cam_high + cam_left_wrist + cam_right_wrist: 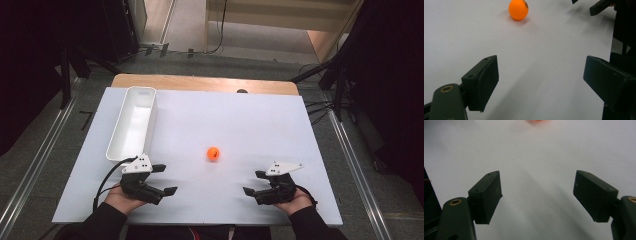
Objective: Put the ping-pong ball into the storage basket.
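A long white rectangular plastic bin lies on the left side of the white-topped desk, running from near to far, its inside bare. A strip of bare wood shows along the desk's far edge. Grey carpeted floor surrounds the desk, with black cables trailing at the far right.

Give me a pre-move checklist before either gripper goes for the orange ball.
1. Left gripper open, nothing between its jaws: ok.
2. Right gripper open, nothing held: ok.
3. Ball free on the table, touching neither gripper: ok.
4. Path from each gripper to the ball unobstructed: ok.
5. Bin upright at the left, looks empty: ok.
6. Ball at rest, not rolling: cannot tell.
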